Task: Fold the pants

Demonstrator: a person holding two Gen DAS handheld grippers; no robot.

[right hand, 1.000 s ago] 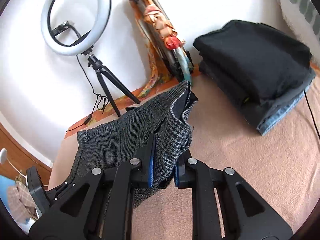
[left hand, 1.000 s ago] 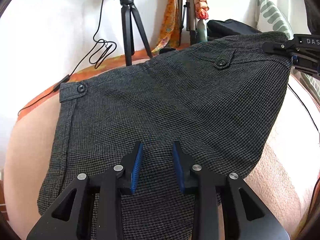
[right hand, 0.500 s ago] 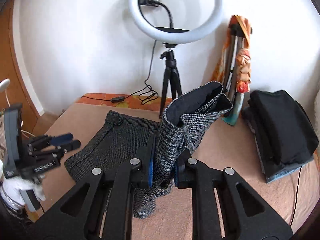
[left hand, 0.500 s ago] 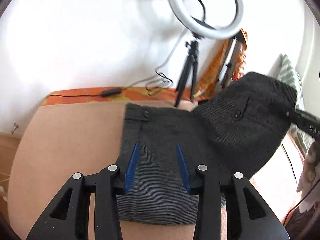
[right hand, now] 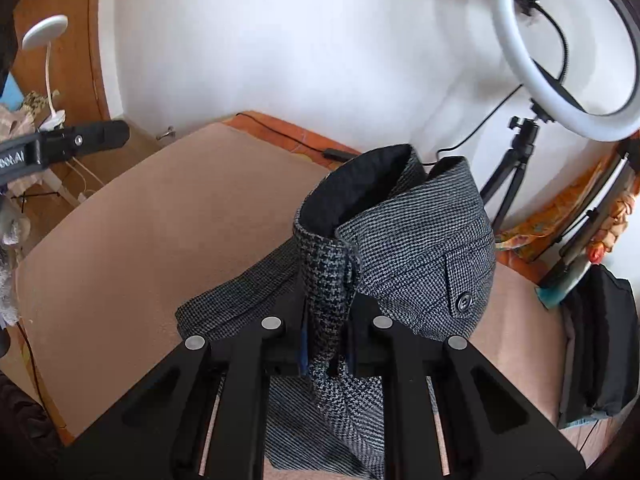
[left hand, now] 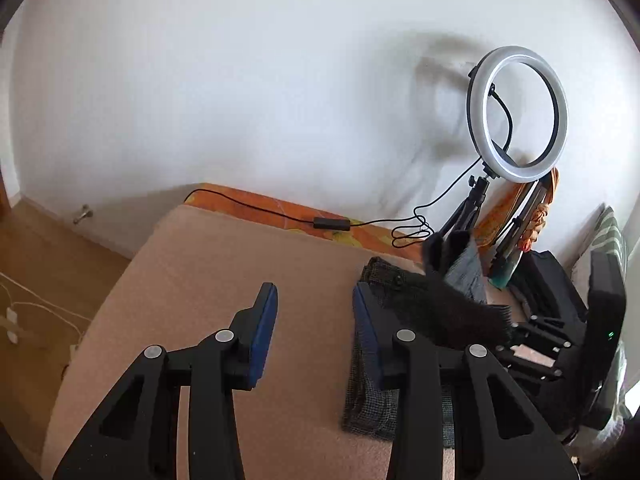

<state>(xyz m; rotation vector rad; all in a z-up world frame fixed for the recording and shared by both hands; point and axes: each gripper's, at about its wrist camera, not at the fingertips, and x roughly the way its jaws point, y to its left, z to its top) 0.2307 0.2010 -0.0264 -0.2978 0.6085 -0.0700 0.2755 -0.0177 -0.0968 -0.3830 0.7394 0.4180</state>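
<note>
Grey checked pants [right hand: 420, 248] lie partly folded on a tan bed [right hand: 140, 220]. My right gripper [right hand: 326, 340] is shut on the waistband end of the pants and holds it up, black lining showing at the top. In the left wrist view the pants [left hand: 424, 308] are at the right, with the raised part pinched by the right gripper's body [left hand: 560, 344]. My left gripper [left hand: 314, 312] is open and empty, off the pants to their left, above bare bed [left hand: 240, 272]. Its arm shows at the far left of the right wrist view [right hand: 60, 146].
A ring light on a tripod [left hand: 516, 116] stands at the back by the wall with a cable [left hand: 332, 222] along the orange bed edge. A stack of folded dark clothes [right hand: 600, 344] lies at the right. A wooden floor [left hand: 48, 264] drops off at the left.
My left gripper has left the pants and swung left and back, open. My right gripper has carried the held waistband leftward over the rest of the pants.
</note>
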